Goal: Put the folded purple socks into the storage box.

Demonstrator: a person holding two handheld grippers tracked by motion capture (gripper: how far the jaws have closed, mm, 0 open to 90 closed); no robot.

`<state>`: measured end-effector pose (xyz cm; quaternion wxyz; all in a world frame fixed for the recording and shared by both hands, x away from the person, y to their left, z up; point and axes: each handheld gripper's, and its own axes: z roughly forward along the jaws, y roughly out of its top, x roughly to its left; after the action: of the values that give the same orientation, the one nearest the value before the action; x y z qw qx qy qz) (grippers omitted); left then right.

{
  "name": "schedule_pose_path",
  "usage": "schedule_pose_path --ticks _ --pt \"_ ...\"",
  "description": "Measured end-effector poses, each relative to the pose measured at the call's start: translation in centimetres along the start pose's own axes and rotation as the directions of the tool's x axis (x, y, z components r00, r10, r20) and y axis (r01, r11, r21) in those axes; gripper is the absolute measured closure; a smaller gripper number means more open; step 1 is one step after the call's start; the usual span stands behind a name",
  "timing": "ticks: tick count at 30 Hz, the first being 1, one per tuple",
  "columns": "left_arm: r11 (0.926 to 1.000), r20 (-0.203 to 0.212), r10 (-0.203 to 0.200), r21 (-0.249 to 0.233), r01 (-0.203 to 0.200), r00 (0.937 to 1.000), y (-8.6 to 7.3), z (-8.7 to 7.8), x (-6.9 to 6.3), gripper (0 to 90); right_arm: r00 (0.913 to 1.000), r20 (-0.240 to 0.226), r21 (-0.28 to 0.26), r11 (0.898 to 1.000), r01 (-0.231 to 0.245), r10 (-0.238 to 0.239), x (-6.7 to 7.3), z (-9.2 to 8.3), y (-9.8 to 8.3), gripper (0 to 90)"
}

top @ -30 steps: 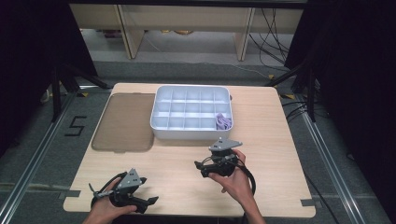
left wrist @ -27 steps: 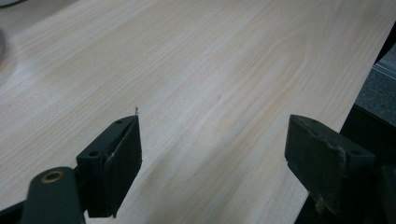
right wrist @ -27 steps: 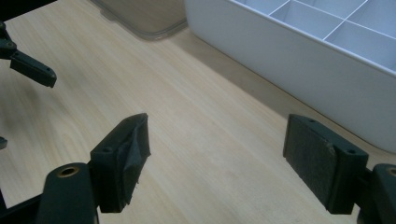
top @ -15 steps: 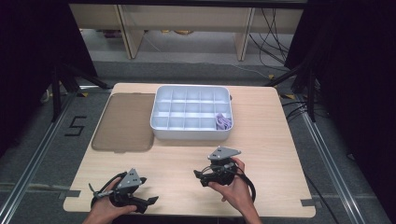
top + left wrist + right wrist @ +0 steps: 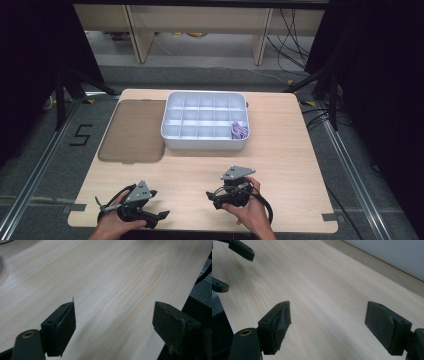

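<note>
Your left hand-held gripper (image 5: 159, 216) and right hand-held gripper (image 5: 211, 195) both gape wide and empty, low over pale wooden worktop (image 5: 295, 165), white divided tray (image 5: 205, 142) beyond, grey floor around.

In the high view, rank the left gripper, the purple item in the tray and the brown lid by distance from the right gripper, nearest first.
From the right gripper:
1. Left gripper, beside it at the table's near edge.
2. Purple item, in the tray's near right compartment.
3. Brown lid, far left.

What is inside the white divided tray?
The tray holds one small purple item in a front right compartment. The other visible compartments look empty; the near wall hides part of the front row's floors.
</note>
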<state>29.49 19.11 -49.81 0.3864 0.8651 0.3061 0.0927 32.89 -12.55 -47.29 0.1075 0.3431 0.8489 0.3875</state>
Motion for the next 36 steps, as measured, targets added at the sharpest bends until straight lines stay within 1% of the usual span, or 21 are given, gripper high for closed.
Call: schedule_pose_path --ticks 3,4,5,6,7,9,10,11,13,17,19,20,22,27,28,29,30,31,32,33,36 --pt "1.0000 -0.001 -0.001 -0.001 0.001 1.0000 0.0 0.0 0.0 18.4 0.9999 -0.001 0.000 1.000 -0.011 0.011 0.4 0.0 -0.2 21.6" --pt "1.0000 -0.005 0.000 -0.001 0.000 1.0000 0.0 0.0 0.0 18.4 1.0000 -0.007 0.011 1.000 0.001 -0.001 0.4 -0.1 -0.3 21.6" --pt "0.9999 -0.011 -0.010 0.004 0.011 0.9999 0.0 0.1 0.0 18.4 0.9998 -0.012 -0.002 1.000 -0.017 0.017 0.6 0.1 -0.4 21.5" --pt "0.9999 -0.011 -0.011 0.002 0.011 0.9999 0.0 0.1 -0.1 18.4 0.9999 -0.014 0.017 1.000 -0.004 0.005 0.7 0.0 -0.4 21.3" --pt "1.0000 -0.009 0.005 0.003 -0.005 0.9999 0.0 0.0 0.0 18.4 0.9999 -0.013 0.015 1.000 -0.010 0.010 0.8 0.0 -0.5 21.1" --pt "1.0000 -0.005 0.000 0.001 0.000 1.0000 0.0 0.1 -0.1 18.4 0.9999 -0.011 0.016 1.000 0.009 -0.009 0.9 0.1 -0.7 20.9" --pt "1.0000 -0.005 0.000 0.001 0.000 1.0000 0.0 0.1 -0.1 18.4 0.9999 -0.009 0.008 1.000 -0.014 0.014 1.1 0.1 -0.9 20.9" --pt "1.0000 -0.005 0.000 0.001 0.000 1.0000 0.0 0.1 -0.1 18.4 0.9998 -0.016 0.028 1.000 -0.009 0.010 1.1 0.0 -0.9 20.9" --pt "0.9999 0.002 -0.014 0.001 0.014 0.9999 -0.1 0.1 -0.2 18.4 0.9998 -0.018 0.018 1.000 0.008 -0.008 1.1 0.0 -1.1 20.9" --pt "0.9999 0.004 0.016 0.006 -0.016 0.9999 0.0 0.1 -0.3 18.4 0.9997 -0.018 0.011 1.000 -0.014 0.015 1.5 0.0 -1.7 20.9" --pt "1.0000 -0.002 -0.002 0.008 0.002 1.0000 -0.1 0.2 -0.5 18.4 0.9993 -0.033 0.014 1.000 0.017 -0.017 1.4 0.0 -1.8 20.8" --pt "1.0000 0.008 -0.002 -0.006 0.002 1.0000 0.0 0.3 -0.5 18.4 0.9998 -0.022 0.019 1.000 -0.001 0.001 1.6 -0.1 -1.9 20.8" --pt "1.0000 0.008 -0.002 -0.005 0.002 1.0000 0.0 0.3 -0.5 18.4 0.9999 -0.017 0.006 1.000 -0.001 0.001 1.7 0.0 -2.3 20.8" --pt "1.0000 0.005 0.000 -0.005 0.000 1.0000 -0.1 0.3 -0.6 18.4 0.9997 -0.026 0.021 1.000 0.000 0.000 1.7 -0.2 -2.9 20.4" --pt "1.0000 0.005 0.001 -0.003 -0.001 1.0000 -0.1 0.3 -0.6 18.4 0.9996 -0.021 0.024 1.000 -0.021 0.021 1.9 -0.2 -3.0 20.4" --pt "1.0000 0.005 0.007 -0.001 -0.007 1.0000 -0.1 0.3 -0.6 18.4 0.9996 -0.027 0.010 1.000 -0.005 0.005 1.8 -0.1 -3.1 20.3" --pt "1.0000 0.005 0.008 -0.002 -0.008 1.0000 -0.1 0.3 -0.6 18.4 0.9997 -0.025 0.028 1.000 -0.003 0.004 1.8 -0.3 -3.1 20.2" --pt "0.9999 -0.005 0.007 0.013 -0.007 1.0000 -0.1 0.3 -0.6 18.4 0.9995 -0.026 0.035 0.999 -0.018 0.019 1.9 -0.4 -3.3 20.0" --pt "0.9999 -0.003 0.006 0.010 -0.006 1.0000 -0.1 0.3 -0.6 18.4 0.9995 -0.031 0.016 1.000 -0.012 0.013 1.9 -0.2 -3.4 20.0" --pt "0.9999 -0.004 0.005 0.010 -0.005 1.0000 -0.1 0.3 -0.6 18.4 0.9996 -0.027 0.035 0.999 -0.007 0.007 1.9 -0.4 -3.4 19.9" --pt "1.0000 0.000 0.002 0.009 -0.002 1.0000 -0.1 0.3 -0.6 18.4 0.9995 -0.026 0.037 0.999 -0.016 0.017 1.9 -0.4 -3.6 19.8"
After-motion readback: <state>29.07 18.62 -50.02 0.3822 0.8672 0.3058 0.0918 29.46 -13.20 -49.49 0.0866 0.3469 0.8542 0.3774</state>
